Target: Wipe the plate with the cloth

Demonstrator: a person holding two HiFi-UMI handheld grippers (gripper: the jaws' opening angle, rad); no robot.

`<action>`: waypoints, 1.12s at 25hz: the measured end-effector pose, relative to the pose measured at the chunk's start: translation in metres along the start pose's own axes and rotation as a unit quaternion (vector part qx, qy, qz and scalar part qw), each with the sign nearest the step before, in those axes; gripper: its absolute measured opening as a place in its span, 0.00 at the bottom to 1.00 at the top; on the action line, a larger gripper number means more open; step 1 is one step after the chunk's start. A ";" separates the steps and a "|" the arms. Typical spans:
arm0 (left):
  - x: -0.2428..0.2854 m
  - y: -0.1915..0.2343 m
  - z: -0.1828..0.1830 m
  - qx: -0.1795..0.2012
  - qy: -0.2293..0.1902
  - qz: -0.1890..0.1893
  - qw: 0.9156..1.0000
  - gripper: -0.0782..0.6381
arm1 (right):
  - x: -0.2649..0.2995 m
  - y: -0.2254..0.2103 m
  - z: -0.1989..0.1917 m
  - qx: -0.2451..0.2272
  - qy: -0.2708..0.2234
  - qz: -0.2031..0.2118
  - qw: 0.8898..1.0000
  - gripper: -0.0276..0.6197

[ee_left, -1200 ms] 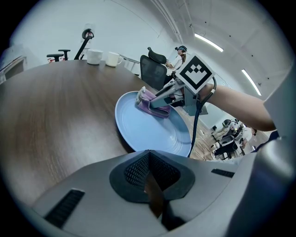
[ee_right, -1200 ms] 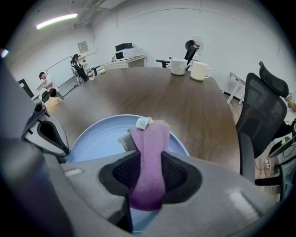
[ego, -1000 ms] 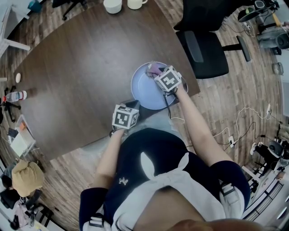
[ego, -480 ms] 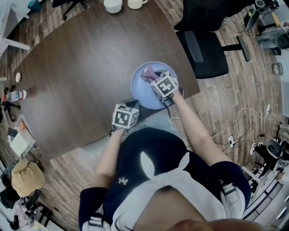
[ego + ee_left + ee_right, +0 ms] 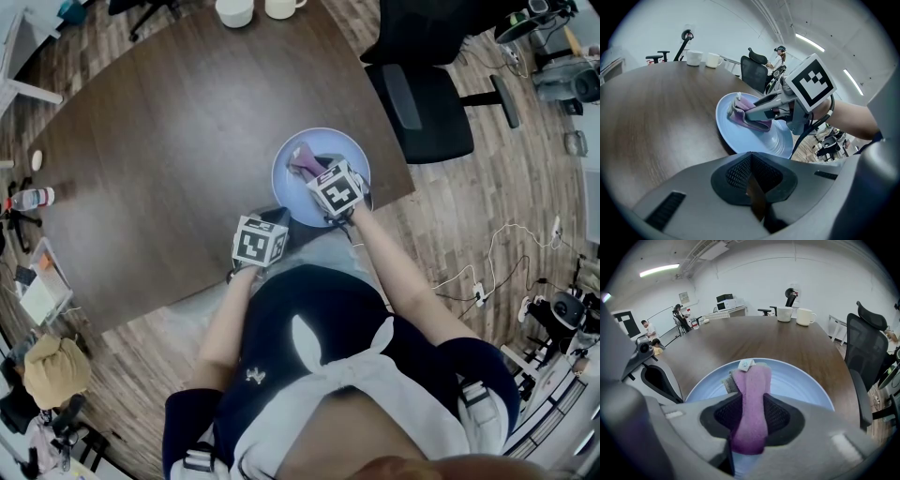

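A light blue plate (image 5: 349, 150) lies near the edge of the dark wooden table (image 5: 169, 141). My right gripper (image 5: 317, 169) is shut on a purple cloth (image 5: 303, 157) and holds it down on the plate's inside. In the right gripper view the cloth (image 5: 751, 380) runs between the jaws out over the plate (image 5: 801, 380). My left gripper (image 5: 278, 217) is at the plate's near left rim. Its jaws (image 5: 750, 161) stand almost together with the rim of the plate (image 5: 754, 138) at their tips. From there I also see the right gripper (image 5: 749, 108) on the cloth (image 5: 740, 114).
Two white mugs (image 5: 234, 11) (image 5: 281, 7) stand at the table's far edge. A black office chair (image 5: 422, 103) is just right of the plate. The table's edge runs close by the plate. A bottle (image 5: 33, 199) and cables (image 5: 497, 262) lie on the floor.
My right gripper has dragged the cloth across the plate, from its far right part toward the near left. The left gripper and the plate have stayed put.
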State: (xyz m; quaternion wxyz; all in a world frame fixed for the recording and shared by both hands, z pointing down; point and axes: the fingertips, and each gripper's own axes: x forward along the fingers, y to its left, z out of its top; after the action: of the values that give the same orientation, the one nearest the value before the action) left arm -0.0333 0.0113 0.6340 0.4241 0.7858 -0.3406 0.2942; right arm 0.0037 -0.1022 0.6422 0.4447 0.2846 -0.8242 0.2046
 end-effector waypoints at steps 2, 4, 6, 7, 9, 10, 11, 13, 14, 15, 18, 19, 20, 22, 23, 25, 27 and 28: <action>-0.001 0.000 0.000 -0.001 0.000 -0.001 1.000 0.12 | 0.001 0.007 0.000 -0.008 -0.001 0.003 1.000 0.25; -0.001 0.000 0.000 -0.001 -0.001 -0.002 1.000 0.12 | 0.001 0.016 0.000 -0.019 -0.002 0.008 1.000 0.25; -0.001 0.000 -0.001 -0.001 0.000 -0.002 1.000 0.12 | 0.001 0.023 0.000 -0.031 -0.002 0.012 0.999 0.25; -0.001 0.000 -0.001 -0.001 0.000 -0.002 1.000 0.12 | 0.001 0.027 0.000 -0.036 -0.002 0.014 0.999 0.25; -0.001 0.001 -0.001 -0.002 0.000 -0.002 1.000 0.12 | 0.001 0.033 -0.001 -0.039 -0.005 0.019 0.999 0.25; 0.000 0.001 -0.001 -0.002 -0.001 -0.003 1.000 0.12 | 0.002 0.035 -0.001 -0.041 -0.007 0.020 0.999 0.25; 0.000 0.000 -0.001 -0.002 -0.001 -0.003 1.000 0.12 | 0.002 0.037 -0.001 -0.041 -0.008 0.021 0.999 0.25; 0.000 0.000 -0.001 -0.002 -0.001 -0.003 1.000 0.12 | 0.000 0.043 -0.004 -0.039 -0.007 0.024 0.999 0.25; 0.000 0.000 -0.002 -0.002 -0.002 -0.003 1.000 0.12 | -0.001 0.046 -0.005 -0.039 -0.005 0.026 0.999 0.25; 0.000 0.000 -0.001 -0.002 -0.002 -0.002 1.000 0.12 | -0.002 0.048 -0.006 -0.039 -0.003 0.027 0.999 0.25; 0.000 0.001 -0.001 -0.001 -0.002 -0.002 1.000 0.12 | -0.003 0.056 -0.008 -0.041 -0.005 0.028 0.999 0.25; -0.001 0.002 -0.001 -0.001 -0.002 -0.003 1.000 0.12 | -0.003 0.059 -0.008 -0.044 -0.006 0.027 0.999 0.25; -0.001 0.002 -0.001 -0.001 -0.002 -0.003 1.000 0.12 | -0.003 0.062 -0.009 -0.047 -0.007 0.027 0.999 0.25; -0.002 0.003 -0.001 -0.002 -0.003 -0.004 1.000 0.12 | -0.004 0.067 -0.011 -0.049 -0.005 0.029 0.998 0.25; -0.002 0.002 -0.002 -0.003 -0.003 -0.004 1.000 0.12 | -0.005 0.069 -0.013 -0.050 -0.004 0.031 0.998 0.25; -0.001 0.001 -0.001 -0.004 -0.002 -0.003 1.000 0.12 | -0.006 0.070 -0.016 -0.052 -0.002 0.035 0.998 0.25; -0.001 0.001 -0.001 -0.004 -0.002 -0.004 1.000 0.12 | -0.008 0.070 -0.017 -0.059 0.001 0.039 0.997 0.25; -0.002 0.000 -0.001 -0.004 -0.002 -0.004 1.000 0.12 | -0.009 0.070 -0.017 -0.065 0.002 0.041 0.997 0.25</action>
State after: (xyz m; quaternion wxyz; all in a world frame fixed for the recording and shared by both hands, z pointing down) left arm -0.0347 0.0122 0.6330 0.4276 0.7862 -0.3392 0.2899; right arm -0.0277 -0.0373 0.6374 0.4549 0.2211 -0.8459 0.1694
